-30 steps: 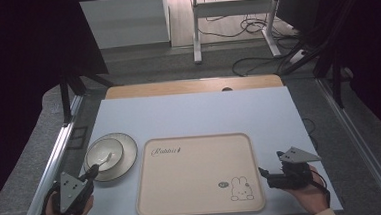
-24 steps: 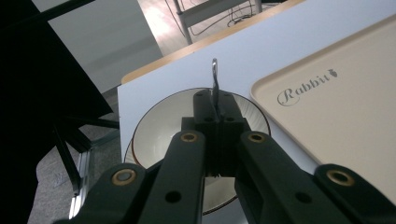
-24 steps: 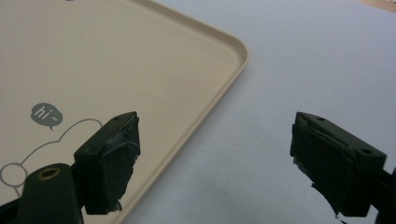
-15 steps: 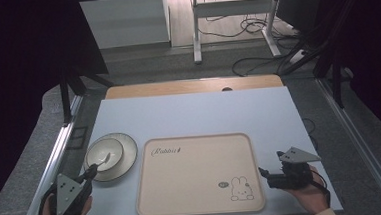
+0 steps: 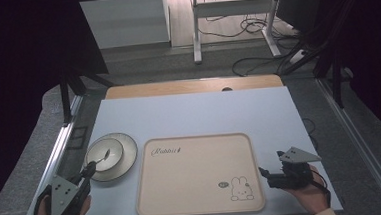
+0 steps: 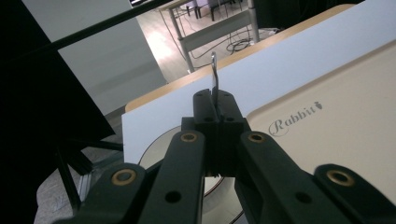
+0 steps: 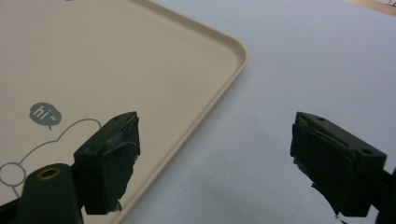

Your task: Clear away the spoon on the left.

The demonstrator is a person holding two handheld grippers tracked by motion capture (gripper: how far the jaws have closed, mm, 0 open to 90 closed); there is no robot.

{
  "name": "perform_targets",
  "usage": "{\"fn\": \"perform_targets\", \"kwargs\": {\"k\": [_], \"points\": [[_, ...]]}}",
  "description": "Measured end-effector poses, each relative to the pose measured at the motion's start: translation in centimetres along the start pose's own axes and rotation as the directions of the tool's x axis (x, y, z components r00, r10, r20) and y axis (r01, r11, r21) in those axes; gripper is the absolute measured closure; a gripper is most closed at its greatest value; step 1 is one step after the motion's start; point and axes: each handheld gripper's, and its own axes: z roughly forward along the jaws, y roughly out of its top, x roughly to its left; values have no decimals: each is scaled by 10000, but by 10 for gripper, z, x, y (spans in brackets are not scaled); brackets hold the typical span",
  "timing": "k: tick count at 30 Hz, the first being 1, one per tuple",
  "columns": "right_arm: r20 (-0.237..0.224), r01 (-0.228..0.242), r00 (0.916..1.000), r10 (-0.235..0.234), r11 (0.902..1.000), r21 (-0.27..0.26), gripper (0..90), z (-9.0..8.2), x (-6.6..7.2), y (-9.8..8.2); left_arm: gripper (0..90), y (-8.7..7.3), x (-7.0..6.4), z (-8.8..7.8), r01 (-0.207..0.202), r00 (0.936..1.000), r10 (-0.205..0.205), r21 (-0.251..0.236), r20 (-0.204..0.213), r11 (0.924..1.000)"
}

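The left claw (image 5: 88, 170) sits at about 8 o'clock on the pale surface (image 5: 199, 112), its jaws clamped tight on the handle of a metal spoon (image 5: 101, 157). In the high view the spoon's bowl reaches up toward 1 o'clock over the small bowl (image 5: 104, 154), which stands on a round plate (image 5: 125, 161); whether the spoon touches the bowl cannot be told. In the left gripper view the spoon (image 6: 214, 70) rises thin and edge-on from between the pressed jaws. Just to the plate's right, at 6 o'clock, lies a beige tray (image 5: 197, 172) printed with a rabbit. The right claw (image 5: 264, 175) rests at 4 o'clock beside the tray's right edge, its jaws spread wide with nothing between them, pointing toward 9 o'clock.
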Motion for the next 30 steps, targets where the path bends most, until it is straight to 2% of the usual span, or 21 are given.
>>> {"fn": "perform_targets", "kwargs": {"k": [9,20,30], "points": [[27,-4,10000,4,10000,15,160,0,-1,0,900,9,1,2,-1,9999,3,-183,118,9998],[33,-6,10000,7,10000,-25,160,0,-1,0,900,30,-8,11,-279,9985,306,-590,444,9979],[50,-14,10000,14,10000,-42,160,-2,-1,0,900,41,-13,19,-447,9968,491,-686,636,9966]]}}
